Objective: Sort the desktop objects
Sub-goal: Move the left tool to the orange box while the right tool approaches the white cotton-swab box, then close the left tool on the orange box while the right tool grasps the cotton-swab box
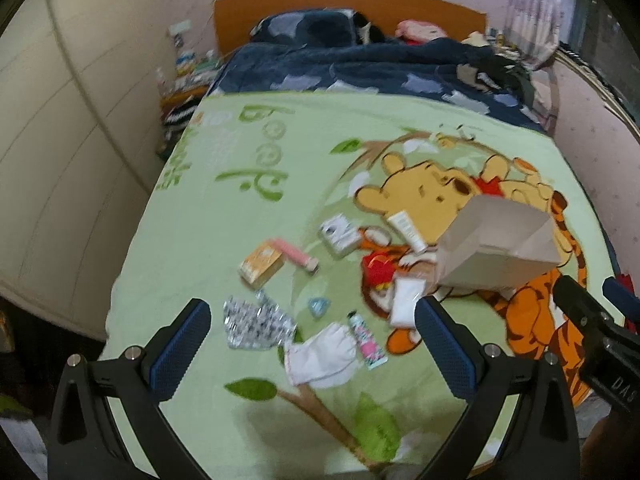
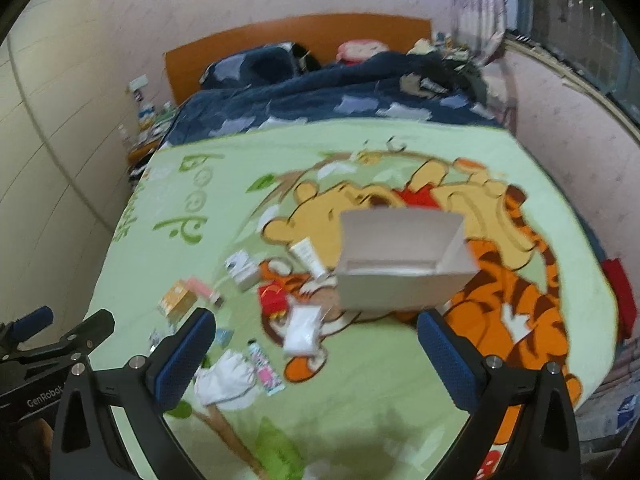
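A: Hovering over the bed (image 1: 168, 240), left gripper (image 1: 312, 356) and right gripper (image 2: 316, 356) both spread wide, holding nothing.

B: Box (image 2: 404, 260)?

A: Just ahead between right fingers, open top visible there; left view shows only its outside, beyond the right finger. Foil pack (image 1: 256, 322) is clear in the left view only.

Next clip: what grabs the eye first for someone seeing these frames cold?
The green cartoon blanket with its bear and tiger covers the bed and fills both views. On it stands an open cardboard box, over the tiger print, with small items scattered to its left: an orange carton, a floral tube, a white cloth. Both tongs, left and right, hang open above.
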### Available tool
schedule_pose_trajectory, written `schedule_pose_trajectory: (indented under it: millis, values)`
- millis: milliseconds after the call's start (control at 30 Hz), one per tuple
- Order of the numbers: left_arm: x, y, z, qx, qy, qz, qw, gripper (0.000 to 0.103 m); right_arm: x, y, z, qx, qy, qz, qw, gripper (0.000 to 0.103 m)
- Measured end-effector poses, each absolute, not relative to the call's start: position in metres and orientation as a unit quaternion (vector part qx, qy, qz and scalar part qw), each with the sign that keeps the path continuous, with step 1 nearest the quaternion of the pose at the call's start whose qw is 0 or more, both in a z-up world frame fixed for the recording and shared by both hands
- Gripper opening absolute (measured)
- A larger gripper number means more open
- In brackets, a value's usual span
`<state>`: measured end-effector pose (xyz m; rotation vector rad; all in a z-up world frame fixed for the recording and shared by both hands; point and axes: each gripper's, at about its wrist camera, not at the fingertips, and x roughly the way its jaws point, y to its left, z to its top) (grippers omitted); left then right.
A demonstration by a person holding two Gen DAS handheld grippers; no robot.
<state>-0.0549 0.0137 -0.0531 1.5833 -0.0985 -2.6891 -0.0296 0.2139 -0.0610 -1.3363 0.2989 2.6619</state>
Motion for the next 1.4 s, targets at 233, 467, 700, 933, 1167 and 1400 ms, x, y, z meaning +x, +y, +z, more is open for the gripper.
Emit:
schedule_pose_trajectory:
  millis: [233, 467, 700, 933, 1167, 1400]
  values:
    - [-0.044, -0.026, -0.114, 0.536, -0.017, -0.843, 0.040, 0.103, -0.033, 0.186, -0.110, -0.474, 0.088, 0.876, 0.025, 0.103]
    - [-0.072, -0.056, -0.167, 0.529, -0.022, -0.847, 0.055, 0.103, -0.055, 0.149, -0.162, -0.480, 0.054, 0.876, -0.002, 0.103]
    - [-0.105, -0.085, -0.218, 0.522, -0.028, -0.850, 0.067, 0.103, -0.113, 0.142, -0.212, -0.476, 0.044, 0.878, 0.016, 0.103]
    - [-0.180, -0.087, -0.269, 0.509, -0.044, -0.858, 0.047, 0.103, -0.189, 0.114, -0.252, -0.466, 0.016, 0.885, -0.008, 0.103]
    - [-0.215, -0.084, -0.318, 0.531, -0.061, -0.844, 0.038, 0.103, -0.248, 0.092, -0.293, -0.477, -0.038, 0.878, -0.023, 0.103]
    - [-0.240, -0.088, -0.345, 0.552, -0.053, -0.831, 0.035, 0.103, -0.279, 0.081, -0.326, -0.509, -0.059, 0.858, -0.034, 0.103]
